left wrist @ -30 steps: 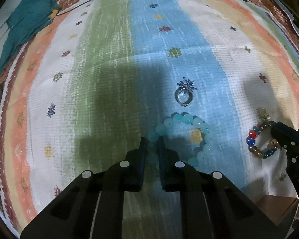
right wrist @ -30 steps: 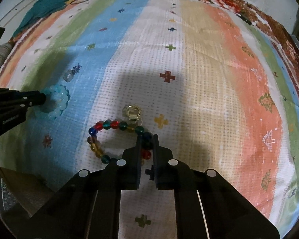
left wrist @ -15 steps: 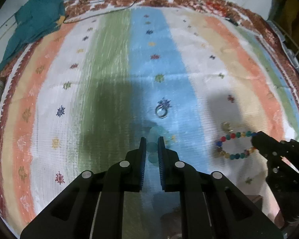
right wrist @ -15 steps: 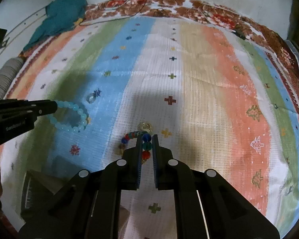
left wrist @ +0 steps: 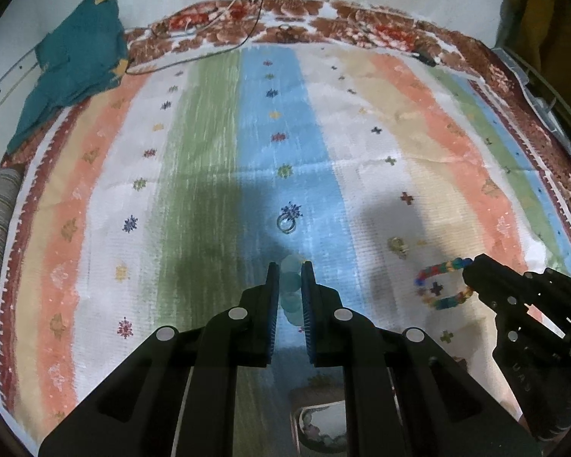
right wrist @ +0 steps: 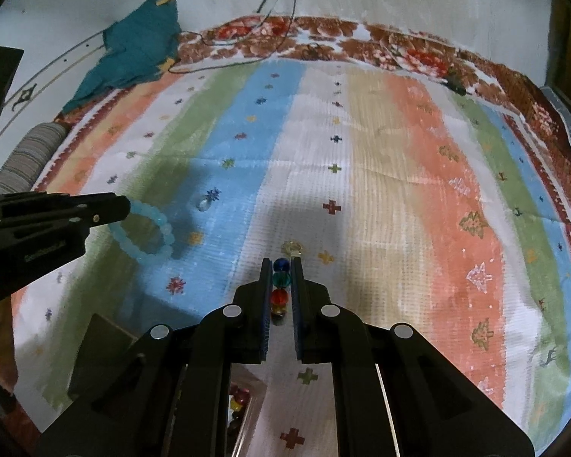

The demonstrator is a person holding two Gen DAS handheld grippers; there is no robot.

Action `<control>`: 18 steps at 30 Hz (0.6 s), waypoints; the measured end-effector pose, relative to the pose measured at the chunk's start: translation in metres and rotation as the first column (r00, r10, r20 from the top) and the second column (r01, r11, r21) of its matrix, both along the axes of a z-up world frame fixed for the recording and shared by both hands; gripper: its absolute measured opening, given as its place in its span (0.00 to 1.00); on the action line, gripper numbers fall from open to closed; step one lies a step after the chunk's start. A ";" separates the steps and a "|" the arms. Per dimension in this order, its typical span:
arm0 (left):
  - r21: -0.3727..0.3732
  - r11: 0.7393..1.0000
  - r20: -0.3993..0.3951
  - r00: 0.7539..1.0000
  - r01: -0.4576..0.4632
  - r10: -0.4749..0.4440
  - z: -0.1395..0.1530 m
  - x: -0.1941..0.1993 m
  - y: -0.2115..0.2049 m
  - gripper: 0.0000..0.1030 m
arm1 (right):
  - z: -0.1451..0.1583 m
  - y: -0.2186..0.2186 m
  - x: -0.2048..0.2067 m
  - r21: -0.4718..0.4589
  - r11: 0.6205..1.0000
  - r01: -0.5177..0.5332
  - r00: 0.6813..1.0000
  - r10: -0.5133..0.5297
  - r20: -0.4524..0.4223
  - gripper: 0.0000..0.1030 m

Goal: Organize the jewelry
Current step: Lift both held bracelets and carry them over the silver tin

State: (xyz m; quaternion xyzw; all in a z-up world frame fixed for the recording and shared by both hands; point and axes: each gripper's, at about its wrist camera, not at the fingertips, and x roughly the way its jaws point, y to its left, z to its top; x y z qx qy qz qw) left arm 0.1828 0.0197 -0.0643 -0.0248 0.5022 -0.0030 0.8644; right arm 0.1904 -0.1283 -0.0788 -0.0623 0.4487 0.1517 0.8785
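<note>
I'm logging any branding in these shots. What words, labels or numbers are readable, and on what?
Black left gripper, side of its body: a pale embossed word, too blurred to read.
Black right gripper, side of its body: faint embossed letters, also unreadable.
Striped cloth: only woven motifs, no text.

Both grippers tilt steeply downward, side by side. The left gripper [left wrist: 290, 266] has its fingers nearly together. The right gripper [right wrist: 280, 262] is likewise clamped.

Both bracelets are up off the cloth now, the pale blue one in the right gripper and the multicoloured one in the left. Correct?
Swapped. The left gripper holds the pale blue bracelet, and the right gripper holds the multicoloured bracelet. Each wrist view shows its own beads between its fingers. Both do hang clear of the cloth.
</note>
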 end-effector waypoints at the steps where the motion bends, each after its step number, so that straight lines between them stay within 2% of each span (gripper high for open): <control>1: -0.004 1.000 0.008 1.000 0.001 -0.001 0.003 -0.002 -0.001 0.11 | 0.002 -0.001 -0.002 0.005 1.000 0.005 1.000 -0.005 0.003 0.10; 9: -0.052 0.999 0.048 0.999 0.014 -0.012 0.021 -0.020 -0.002 0.11 | 0.019 -0.001 -0.019 0.015 1.000 -0.004 0.999 0.003 0.049 0.10; 18: -0.043 0.998 0.105 0.994 0.036 -0.031 0.041 -0.042 -0.010 0.11 | 0.035 0.002 -0.040 0.040 0.998 -0.050 0.994 0.046 0.099 0.10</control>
